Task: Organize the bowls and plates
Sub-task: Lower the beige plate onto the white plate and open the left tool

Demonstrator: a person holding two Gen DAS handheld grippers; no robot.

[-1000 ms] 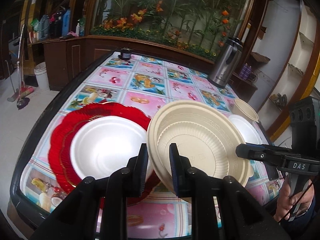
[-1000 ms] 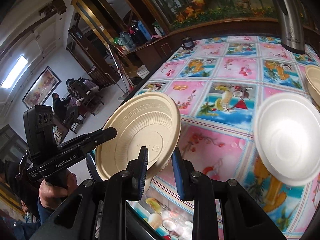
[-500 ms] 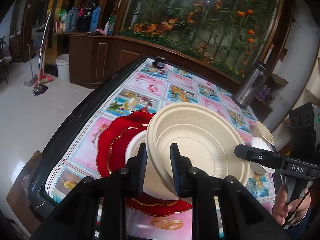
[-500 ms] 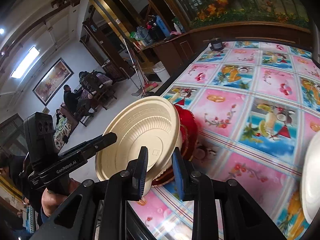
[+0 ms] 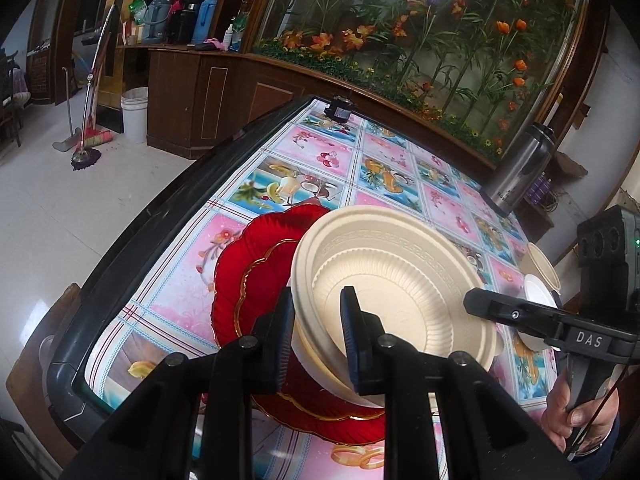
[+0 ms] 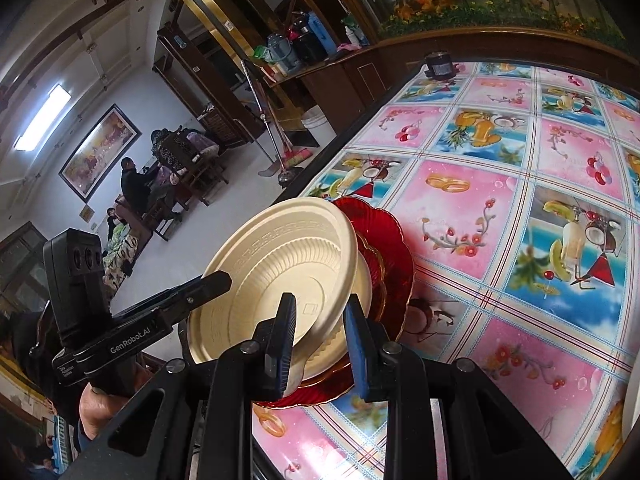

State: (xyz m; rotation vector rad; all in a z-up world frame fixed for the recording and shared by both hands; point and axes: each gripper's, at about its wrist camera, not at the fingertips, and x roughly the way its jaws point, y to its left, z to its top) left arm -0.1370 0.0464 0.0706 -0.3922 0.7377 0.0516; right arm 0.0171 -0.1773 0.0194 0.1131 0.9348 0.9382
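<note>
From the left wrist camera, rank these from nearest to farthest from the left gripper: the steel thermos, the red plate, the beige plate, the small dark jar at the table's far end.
1. Beige plate: its rim is between the left gripper fingers.
2. Red plate: on the table, just beyond and beneath.
3. Steel thermos: far right edge.
4. Small dark jar: far end.

"DAS" on the right hand-held gripper, "GenRobot.AI" on the left hand-held gripper.
</note>
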